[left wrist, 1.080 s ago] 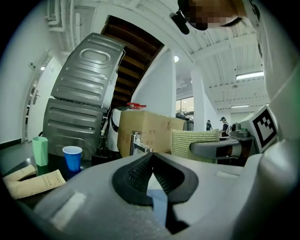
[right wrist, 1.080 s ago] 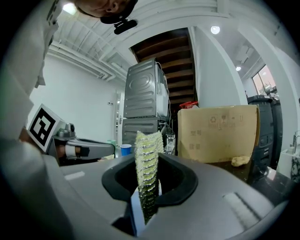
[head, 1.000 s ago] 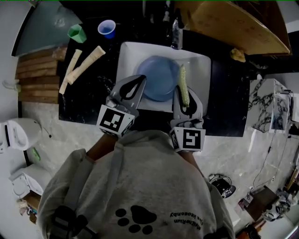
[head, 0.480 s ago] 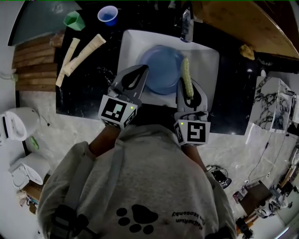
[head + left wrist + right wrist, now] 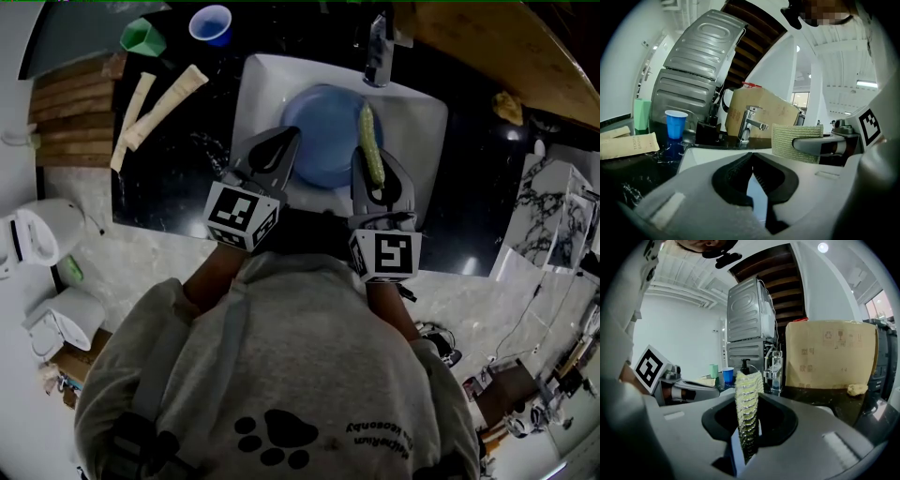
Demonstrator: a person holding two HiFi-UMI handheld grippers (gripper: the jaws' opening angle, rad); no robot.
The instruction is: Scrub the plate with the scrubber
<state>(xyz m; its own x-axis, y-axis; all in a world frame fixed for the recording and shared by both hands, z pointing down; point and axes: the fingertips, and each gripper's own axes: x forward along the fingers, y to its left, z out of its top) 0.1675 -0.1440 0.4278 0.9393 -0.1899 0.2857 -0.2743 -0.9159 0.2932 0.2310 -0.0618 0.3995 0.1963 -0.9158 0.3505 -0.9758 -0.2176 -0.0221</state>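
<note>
Dark counter [image 5: 178, 183], white sink [image 5: 255, 86]: left gripper [image 5: 287, 142] fingers pinch the near rim of the blue plate [image 5: 323, 141] ahead; right gripper [image 5: 373, 161] fingers clamp the scrubber [image 5: 367, 129], poking forward. Hard scrubbing could twist that thin rim loose.

Black counter [image 5: 469, 206], pale marbled floor [image 5: 131, 258]

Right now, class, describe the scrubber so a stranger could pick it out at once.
Find the white sink in the black counter, with a blue plate in it. Over the plate's right edge, the right gripper clamps the scrubber: a ribbed yellow-green strip, unlike the plain beige packets on the counter.
</note>
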